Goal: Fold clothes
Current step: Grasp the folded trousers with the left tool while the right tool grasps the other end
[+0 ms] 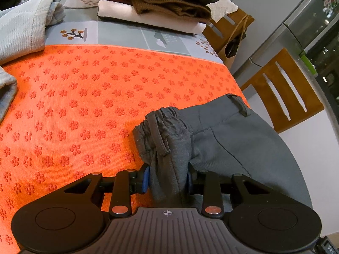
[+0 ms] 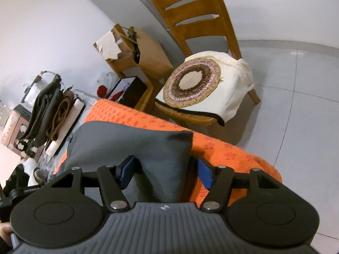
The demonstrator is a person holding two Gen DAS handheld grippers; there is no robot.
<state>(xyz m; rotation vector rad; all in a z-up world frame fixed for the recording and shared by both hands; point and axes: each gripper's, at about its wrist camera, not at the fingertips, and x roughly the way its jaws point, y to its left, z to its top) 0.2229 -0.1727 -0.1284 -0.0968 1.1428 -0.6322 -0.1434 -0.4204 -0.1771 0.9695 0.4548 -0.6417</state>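
Dark grey trousers [image 1: 222,131] lie at the right end of the orange dotted mat [image 1: 84,95], hanging over the table's edge. My left gripper [image 1: 167,180] is shut on the bunched elastic waistband, its blue pads [image 1: 145,180] pressing the fabric from both sides. In the right wrist view a raised fold of the same trousers [image 2: 131,141] stands between the pads of my right gripper [image 2: 164,169]. The left pad [image 2: 127,169] touches the cloth. A narrow gap shows at the right pad [image 2: 204,173], so this gripper is open around the fold.
A stack of folded clothes [image 1: 161,2] sits at the table's far end, and a light grey garment [image 1: 23,27] lies at the left. Beside the table stand wooden chairs [image 1: 281,89], one with a round woven cushion [image 2: 192,82], and a paper bag [image 2: 148,50].
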